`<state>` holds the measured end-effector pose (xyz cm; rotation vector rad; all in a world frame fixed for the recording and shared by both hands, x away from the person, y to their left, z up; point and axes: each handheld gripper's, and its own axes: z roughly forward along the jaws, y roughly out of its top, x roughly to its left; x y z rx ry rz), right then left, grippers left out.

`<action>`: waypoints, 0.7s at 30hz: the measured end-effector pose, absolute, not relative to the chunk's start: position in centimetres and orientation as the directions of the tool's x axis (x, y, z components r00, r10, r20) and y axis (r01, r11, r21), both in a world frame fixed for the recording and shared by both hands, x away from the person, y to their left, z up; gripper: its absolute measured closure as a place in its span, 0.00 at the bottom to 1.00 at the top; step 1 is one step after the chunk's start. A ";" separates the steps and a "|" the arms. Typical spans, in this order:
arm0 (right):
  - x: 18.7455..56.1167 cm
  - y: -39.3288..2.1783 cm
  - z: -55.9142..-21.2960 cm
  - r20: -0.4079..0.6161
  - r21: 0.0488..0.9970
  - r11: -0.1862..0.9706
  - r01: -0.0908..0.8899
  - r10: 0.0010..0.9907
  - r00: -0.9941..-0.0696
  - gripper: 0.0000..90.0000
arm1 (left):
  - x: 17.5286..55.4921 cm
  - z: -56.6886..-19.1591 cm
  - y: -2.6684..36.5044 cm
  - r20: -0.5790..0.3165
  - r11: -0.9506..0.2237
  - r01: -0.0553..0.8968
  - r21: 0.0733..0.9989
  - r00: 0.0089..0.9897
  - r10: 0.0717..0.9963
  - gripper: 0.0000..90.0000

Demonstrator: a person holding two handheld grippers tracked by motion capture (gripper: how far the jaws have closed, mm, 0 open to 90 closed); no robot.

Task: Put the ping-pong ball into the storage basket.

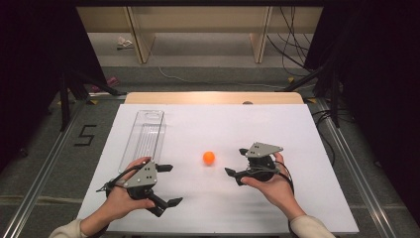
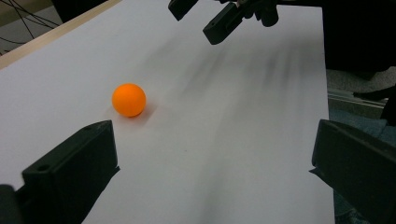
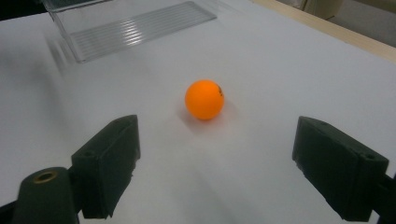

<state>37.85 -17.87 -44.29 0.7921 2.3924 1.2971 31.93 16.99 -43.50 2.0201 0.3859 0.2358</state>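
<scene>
On the white table (image 1: 208,124), an orange ball (image 1: 209,157) sits near the middle, between the left tool (image 1: 169,184) and right tool (image 1: 236,162), both wide open and holding nothing. A clear tray (image 1: 144,133) lies along the left edge. Beyond the far edge are grey floor, cables and wooden shelving.

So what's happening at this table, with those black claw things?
A person holds a two-jaw gripper in each hand over a white table. An orange ball lies loose between them. The right gripper points at it with jaws spread wide, apart from it; the left gripper is open too. A clear plastic tray lies at the left, with nothing visible inside.
</scene>
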 end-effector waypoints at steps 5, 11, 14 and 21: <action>38.3 -17.2 -44.5 -0.007 0.832 0.451 0.322 0.590 -0.807 0.18 | 31.9 -43.5 17.0 0.004 -0.428 0.165 0.888 0.930 0.367 0.00; 38.8 -16.5 -44.8 -0.006 0.825 0.462 0.326 0.584 -0.812 0.18 | 31.9 -43.5 17.0 0.007 -0.431 0.160 0.888 0.932 0.362 0.00; 39.1 -16.2 -44.9 -0.003 0.824 0.461 0.328 0.584 -0.812 0.18 | 31.9 -43.5 17.0 0.008 -0.434 0.159 0.887 0.933 0.359 0.00; 39.6 -15.5 -45.3 -0.003 0.818 0.471 0.330 0.577 -0.817 0.18 | 31.9 -43.5 16.9 0.010 -0.435 0.157 0.887 0.934 0.357 0.00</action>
